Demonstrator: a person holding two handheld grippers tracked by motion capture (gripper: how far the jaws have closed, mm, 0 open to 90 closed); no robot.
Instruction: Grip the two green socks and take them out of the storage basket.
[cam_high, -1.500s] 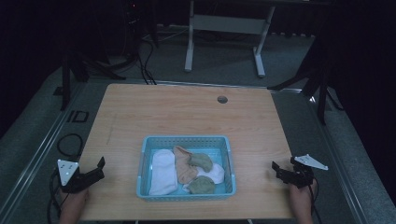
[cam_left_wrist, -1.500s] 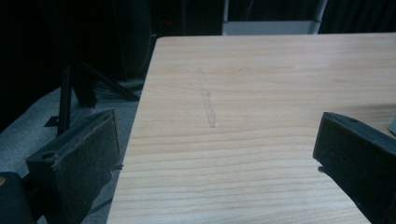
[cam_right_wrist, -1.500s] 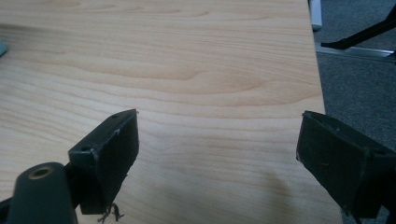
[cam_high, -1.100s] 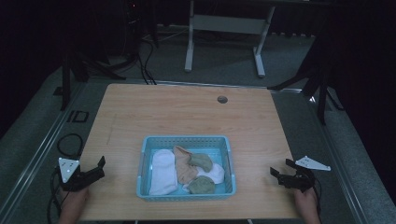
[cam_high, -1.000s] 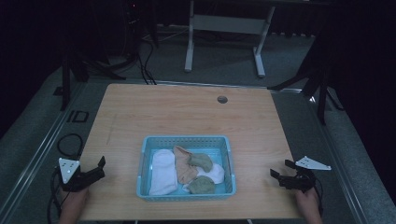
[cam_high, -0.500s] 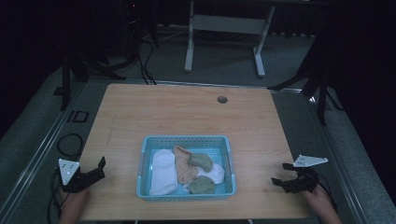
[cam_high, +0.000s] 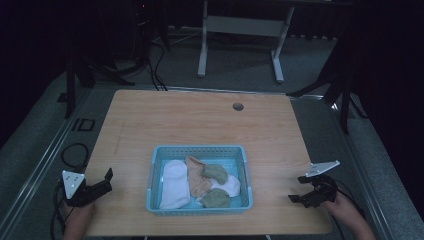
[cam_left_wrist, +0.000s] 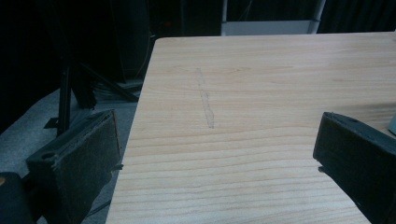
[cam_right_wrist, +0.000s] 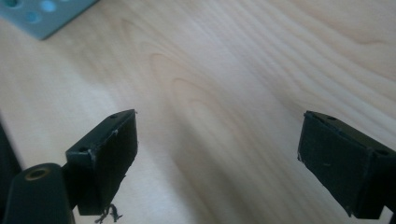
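**Holding both grippers low at the table corners**

Looking from the high view, we see the left gripper (cam_high: 106, 180) at the near left edge of the wooden table (cam_high: 200, 120), jaws wide apart and pointing forward and right. The right gripper (cam_high: 299, 189) rests near the right corner, jaws spread, nothing between them, aimed left at the blue basket (cam_high: 200, 151). The basket sits in the near middle, long side across the table. Inside, a white sock (cam_high: 174, 184) and an orange sock (cam_high: 196, 175) lie front to back; two green socks (cam_high: 216, 173) are bunched.
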